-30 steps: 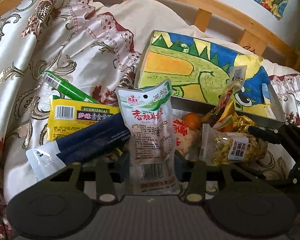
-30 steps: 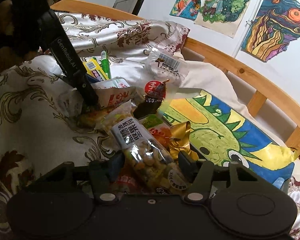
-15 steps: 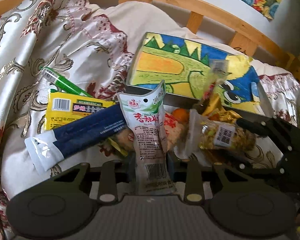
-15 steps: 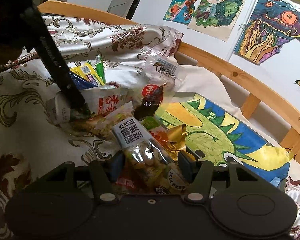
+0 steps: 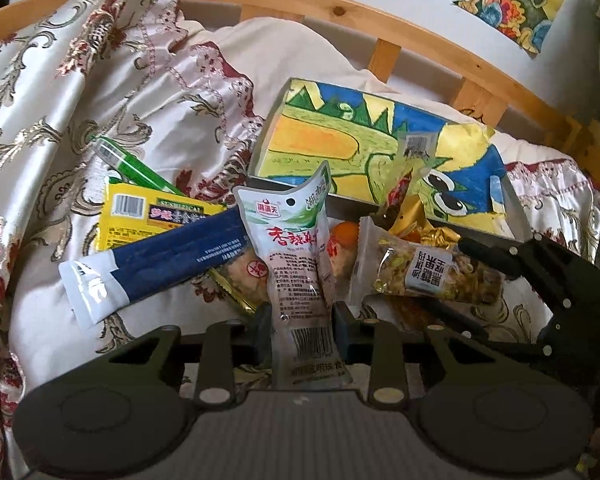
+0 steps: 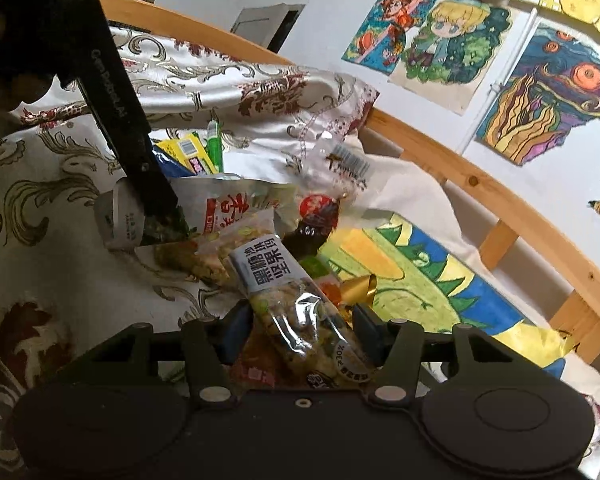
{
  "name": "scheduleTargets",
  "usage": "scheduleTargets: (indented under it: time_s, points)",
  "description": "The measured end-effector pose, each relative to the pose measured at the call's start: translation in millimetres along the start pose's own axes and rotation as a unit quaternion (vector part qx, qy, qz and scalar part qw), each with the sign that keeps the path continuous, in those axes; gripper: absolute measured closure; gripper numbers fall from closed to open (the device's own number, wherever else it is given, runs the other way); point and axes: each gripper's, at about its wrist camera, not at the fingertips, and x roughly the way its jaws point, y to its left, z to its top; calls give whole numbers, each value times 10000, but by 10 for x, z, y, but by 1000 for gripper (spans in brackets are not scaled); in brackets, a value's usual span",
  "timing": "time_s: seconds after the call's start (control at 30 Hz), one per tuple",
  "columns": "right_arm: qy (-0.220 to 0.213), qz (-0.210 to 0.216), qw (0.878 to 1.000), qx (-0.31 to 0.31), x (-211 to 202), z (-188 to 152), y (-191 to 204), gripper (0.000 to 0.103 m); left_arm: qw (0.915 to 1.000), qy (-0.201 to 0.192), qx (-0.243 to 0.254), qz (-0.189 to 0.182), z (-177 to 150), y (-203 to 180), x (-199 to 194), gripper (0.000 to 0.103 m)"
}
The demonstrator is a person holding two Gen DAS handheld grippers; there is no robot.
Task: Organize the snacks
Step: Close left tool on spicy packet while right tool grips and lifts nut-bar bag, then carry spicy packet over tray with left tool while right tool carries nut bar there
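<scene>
Pouch between left tool pads, upright

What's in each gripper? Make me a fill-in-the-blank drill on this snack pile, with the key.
1. The left gripper pinches a white pouch printed with large ___ characters.
2. In the left wrist view, the right gripper comes in from the ___ edge, the nut bar between its fingers.
3. The dark blue packet lies across the yellow packet, which shows a black-and-white ___.

Missing words: red; right; barcode
</scene>
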Motion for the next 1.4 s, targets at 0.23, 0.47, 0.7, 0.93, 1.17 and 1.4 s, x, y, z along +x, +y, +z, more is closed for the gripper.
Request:
scheduleTargets:
  time_s: [0.23, 0.47, 0.7, 0.93, 1.17, 1.4]
  points:
    - [-102, -138, 9996, -245, -62, 51, 24, 54, 9997, -239, 48, 39, 28, -54, -108, 68]
    - [-42, -213, 9973, -703, -103, 51, 148, 55, 9994, -337, 57, 18, 30, -91, -180, 68]
    - [-396, -478, 9947, -824, -260, 125, 135, 55, 9979, -618, 122, 129, 97, -134, -295, 68]
    - [-783, -1114, 9871, -836, -407, 204, 65, 55, 9942, -992, 352, 234, 338, -281, -362, 68]
    - [-594, -1618, 9850, 59, -388, 235, -379, 55, 9909, -1233, 502, 207, 807, -513, -252, 68]
    - [-370, -1914, 9735, 1193, -120, 134, -906, 55, 9872, -1501, 532, 31, 1369, -746, 8, 68]
